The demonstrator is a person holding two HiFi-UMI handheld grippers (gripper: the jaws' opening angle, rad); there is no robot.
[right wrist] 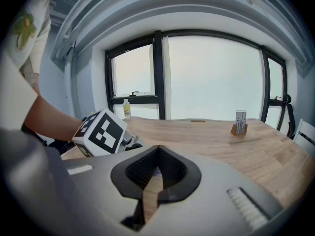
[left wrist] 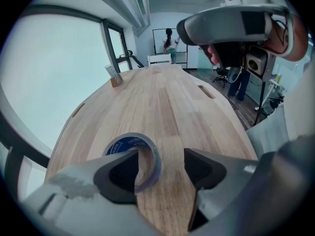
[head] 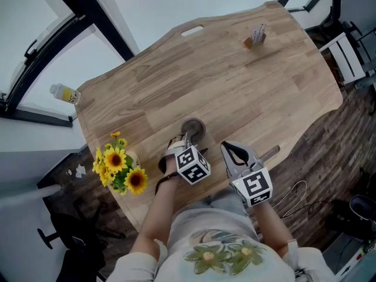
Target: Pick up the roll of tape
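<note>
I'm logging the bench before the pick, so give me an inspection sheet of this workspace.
Surface: wooden table, bare, slot near the far edge.
Job's things: roll of tape lying flat, not lifted.
Clutter: sunflowers; card holder.
Grippers: left gripper open, one finger at the roll's hole, the roll's wall between the fingers; right gripper shut, empty.
Cables: thin cable on the floor.
Surroundings: large windows; bottle by the window; white chair.

I look down on a pale wooden table [head: 223,75] with wavy edges, set over a dark plank floor [head: 329,151]. Tall black-framed windows [right wrist: 211,77] along the left give flat white daylight. Sunflowers [head: 120,169] stand at the table's near left corner. A white slatted chair [head: 351,54] sits far right.
</note>
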